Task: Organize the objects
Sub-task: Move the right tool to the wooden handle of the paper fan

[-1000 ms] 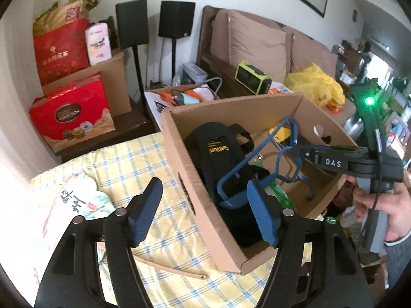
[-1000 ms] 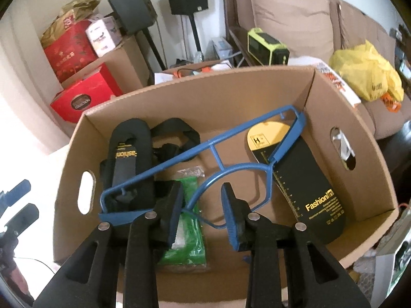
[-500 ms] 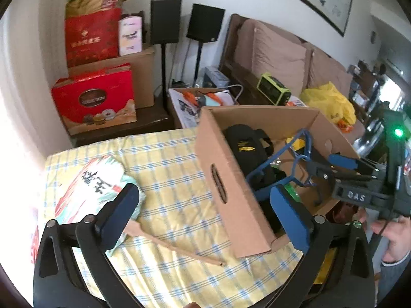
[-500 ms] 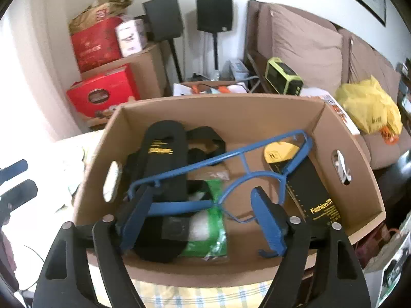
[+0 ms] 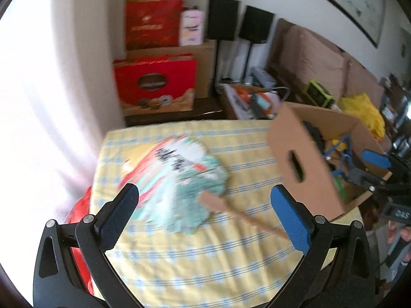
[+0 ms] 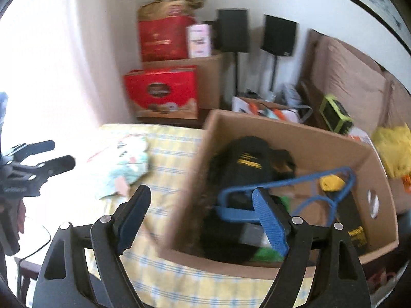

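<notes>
A round paper fan (image 5: 174, 179) with a wooden handle (image 5: 239, 214) lies on the yellow checked tablecloth (image 5: 205, 261). My left gripper (image 5: 205, 213) is open and empty above it, jaws wide either side of the handle. A cardboard box (image 6: 295, 133) stands on the table's right side and holds a blue hanger (image 6: 303, 187), black bags and a green packet. My right gripper (image 6: 203, 218) is open and empty over the box's left wall. The fan also shows in the right wrist view (image 6: 128, 164).
Red gift boxes (image 5: 154, 87) and brown cartons are stacked against the wall behind the table. Two black speakers (image 5: 239, 23) stand beside them. A sofa (image 6: 354, 82) with a yellow bag (image 6: 393, 146) is at the right. A red item (image 5: 82, 210) hangs off the table's left edge.
The right gripper opened, released the blue hanger into the box and drew back leftward. The left gripper swung left from the box to over the fan and opened wider.
</notes>
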`<state>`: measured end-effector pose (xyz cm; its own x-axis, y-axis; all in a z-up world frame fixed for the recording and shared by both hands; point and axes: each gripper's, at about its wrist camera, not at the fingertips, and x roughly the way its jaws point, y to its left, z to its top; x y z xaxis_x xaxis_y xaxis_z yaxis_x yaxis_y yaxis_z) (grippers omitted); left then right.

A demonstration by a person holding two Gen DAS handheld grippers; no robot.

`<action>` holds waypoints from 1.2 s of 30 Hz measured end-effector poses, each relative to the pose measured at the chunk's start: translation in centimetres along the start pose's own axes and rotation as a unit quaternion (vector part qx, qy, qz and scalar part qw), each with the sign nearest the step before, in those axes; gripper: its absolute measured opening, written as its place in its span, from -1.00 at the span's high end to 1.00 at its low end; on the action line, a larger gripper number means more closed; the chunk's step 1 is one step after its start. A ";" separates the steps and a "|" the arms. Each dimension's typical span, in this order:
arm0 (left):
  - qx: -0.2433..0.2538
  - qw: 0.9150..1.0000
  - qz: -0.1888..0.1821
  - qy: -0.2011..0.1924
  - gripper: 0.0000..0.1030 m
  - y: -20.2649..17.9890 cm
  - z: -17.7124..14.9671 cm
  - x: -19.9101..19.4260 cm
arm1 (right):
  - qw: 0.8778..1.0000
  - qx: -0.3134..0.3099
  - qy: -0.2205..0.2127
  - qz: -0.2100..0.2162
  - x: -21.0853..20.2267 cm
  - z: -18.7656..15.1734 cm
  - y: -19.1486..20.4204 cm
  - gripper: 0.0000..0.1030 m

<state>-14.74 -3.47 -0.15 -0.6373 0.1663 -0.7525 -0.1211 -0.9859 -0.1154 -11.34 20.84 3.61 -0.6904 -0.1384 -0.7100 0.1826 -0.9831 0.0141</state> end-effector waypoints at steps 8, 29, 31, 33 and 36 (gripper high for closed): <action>-0.041 0.999 0.032 0.015 -0.99 6.0 -2.2 0.0 | 0.998 -0.058 0.004 0.034 2.4 0.5 6.0 -0.54; -0.085 0.995 0.046 0.039 -0.99 11.2 -4.6 1.7 | 0.988 -0.104 0.082 0.073 12.1 -1.6 13.3 -0.13; -0.083 0.995 0.042 0.043 -0.99 11.2 -4.8 2.0 | 0.988 -0.101 0.089 0.073 12.8 -1.8 13.2 -0.12; -0.083 0.994 0.040 0.049 -0.99 11.2 -5.2 2.5 | 0.988 -0.098 0.098 0.073 13.6 -2.2 13.1 -0.10; -0.086 0.994 0.036 0.057 -0.99 11.3 -5.6 3.2 | 0.987 -0.097 0.110 0.071 14.9 -2.6 13.0 -0.02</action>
<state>-13.89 -14.15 -7.47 -0.5480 0.1024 -0.8302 0.0599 -0.9851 -0.1610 -17.41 6.34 -8.61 -0.4831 -0.2220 -0.8470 0.4116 -0.9113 0.0041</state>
